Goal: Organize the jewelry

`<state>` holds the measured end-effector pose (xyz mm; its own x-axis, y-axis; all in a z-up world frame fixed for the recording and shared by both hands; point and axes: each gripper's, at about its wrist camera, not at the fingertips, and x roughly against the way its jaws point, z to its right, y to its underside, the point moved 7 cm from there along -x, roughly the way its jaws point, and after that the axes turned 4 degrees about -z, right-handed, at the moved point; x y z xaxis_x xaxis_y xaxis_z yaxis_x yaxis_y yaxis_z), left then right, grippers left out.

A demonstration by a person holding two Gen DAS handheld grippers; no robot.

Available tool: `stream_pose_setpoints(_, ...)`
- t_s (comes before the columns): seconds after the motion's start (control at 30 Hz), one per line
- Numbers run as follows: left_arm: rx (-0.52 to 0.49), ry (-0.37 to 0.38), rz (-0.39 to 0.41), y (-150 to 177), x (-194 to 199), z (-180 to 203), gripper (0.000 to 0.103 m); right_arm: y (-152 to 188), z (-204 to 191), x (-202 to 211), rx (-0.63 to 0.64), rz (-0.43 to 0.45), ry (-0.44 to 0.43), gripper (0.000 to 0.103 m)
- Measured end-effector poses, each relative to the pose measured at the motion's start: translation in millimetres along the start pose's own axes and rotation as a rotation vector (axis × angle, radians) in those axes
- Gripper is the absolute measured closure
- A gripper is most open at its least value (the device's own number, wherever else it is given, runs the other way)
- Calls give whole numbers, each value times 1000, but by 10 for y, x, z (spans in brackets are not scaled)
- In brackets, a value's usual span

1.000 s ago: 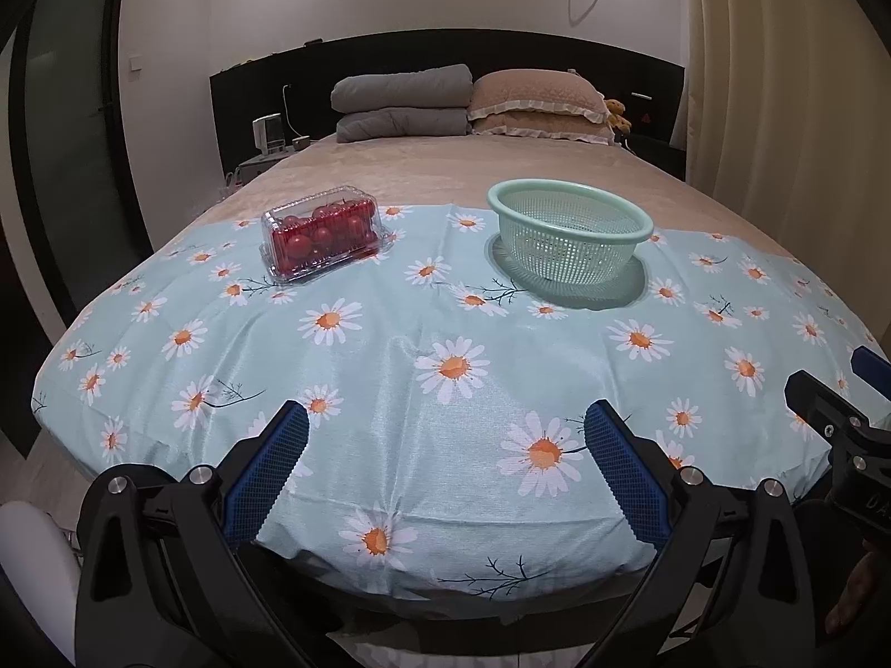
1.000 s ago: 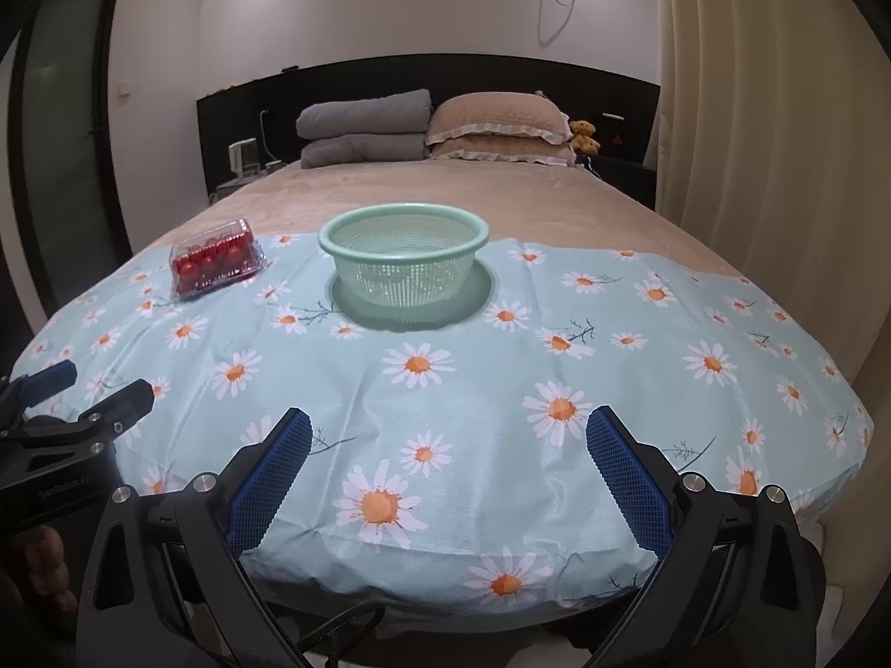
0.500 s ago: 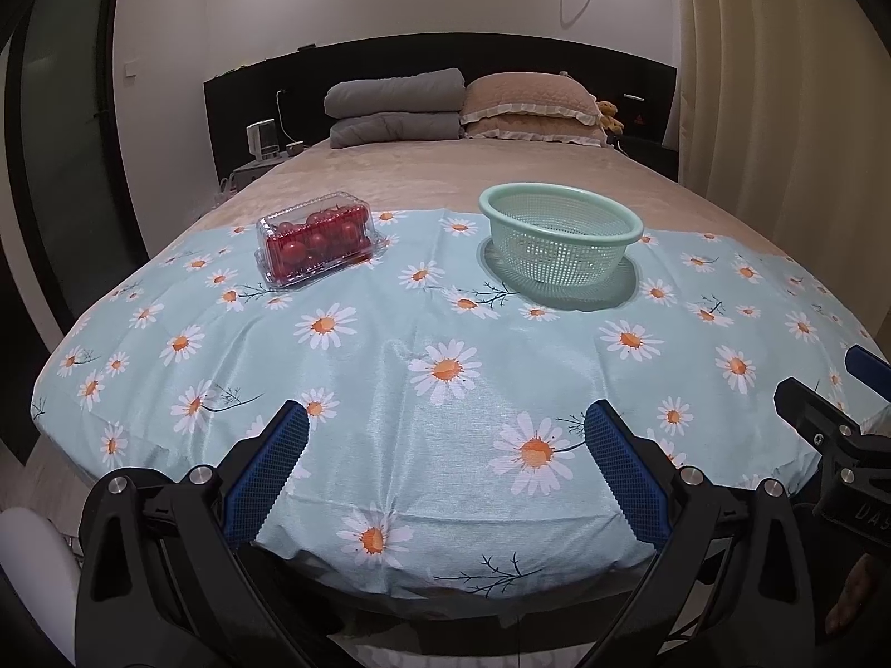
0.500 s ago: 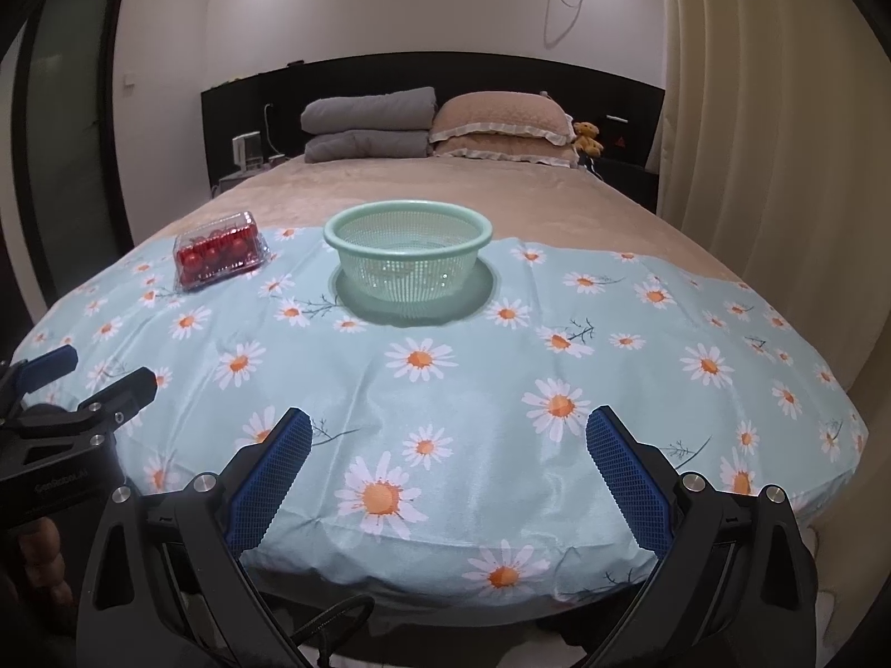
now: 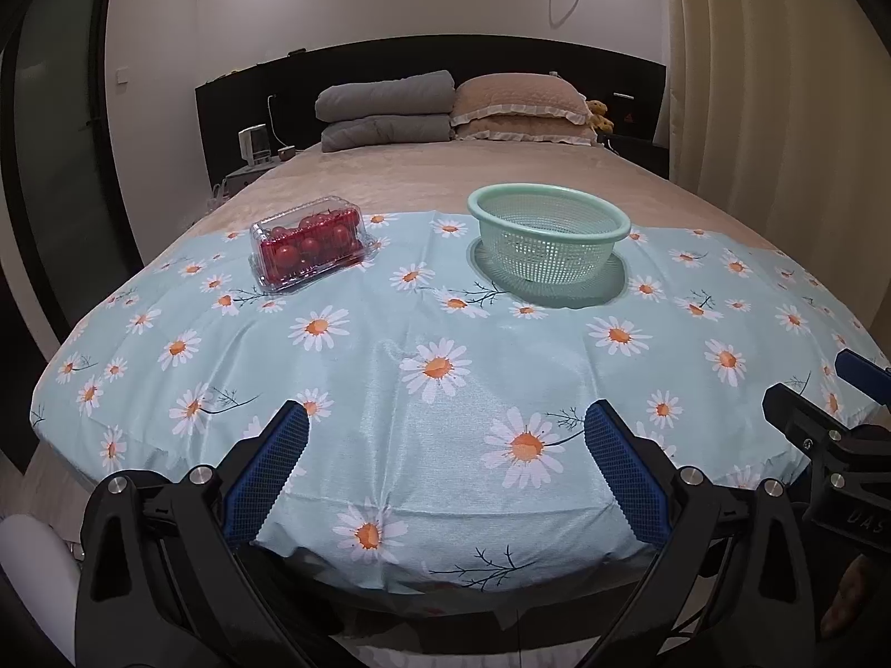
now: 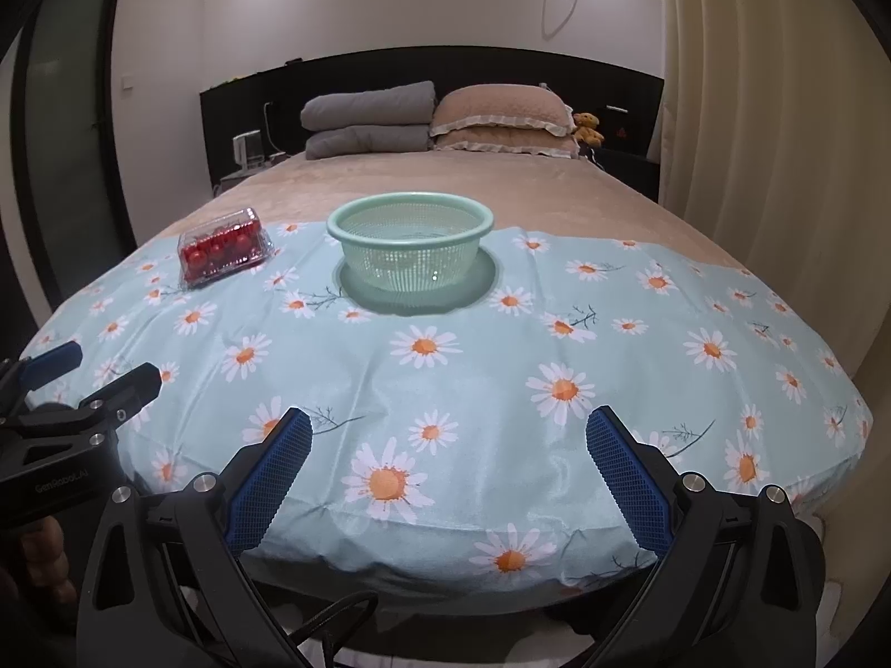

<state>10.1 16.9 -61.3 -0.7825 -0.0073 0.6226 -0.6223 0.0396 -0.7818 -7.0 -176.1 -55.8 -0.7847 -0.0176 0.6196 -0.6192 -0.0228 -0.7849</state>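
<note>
At the foot of the bed: both tools hang just off the near edge, side by side, nothing between their fingers.
Bed (image 5: 501, 167): beige cover on the far half, a pale blue daisy-print cloth (image 5: 445, 367) spread over the near half.
Left tool (image 5: 445, 451): jaws spread wide and empty, blue ribbed pads (image 5: 267, 467) above the cloth's near hem; in the right wrist view it shows at 9 o'clock (image 6: 94, 373), also parted.
Right tool (image 6: 448, 453): jaws wide apart, gripping nothing; in the left wrist view it sits at 4 o'clock (image 5: 830, 389).
Clear plastic box (image 5: 309, 242): lid closed, full of small round red pieces; whether they are beads or fruit I cannot tell. On the cloth at about 11 o'clock from the left tool, near the cloth's far edge.
Green mesh basket (image 5: 548, 239): upright on the cloth at roughly 1 o'clock from the left tool and 12 o'clock from the right one; nothing visible inside. It stands apart from the box, to the box's right.
Pillows: two grey ones (image 5: 384, 111) stacked beside two tan frilled ones (image 5: 520, 114), against the dark headboard (image 5: 501, 64) at 12 o'clock.
Soft toy (image 6: 587, 127): a small brown bear just right of the tan pillows.
Curtain (image 6: 768, 111): cream, hanging along the bed's right side.
A hand (image 6: 33, 568): partly seen low at 8 o'clock under the left tool's handle.
</note>
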Motion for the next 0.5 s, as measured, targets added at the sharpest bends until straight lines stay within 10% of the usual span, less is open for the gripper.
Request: stream_pose_setpoints(0.5,-4,14,18,-4,91,9,6,18,5,38,6,2,-5,8)
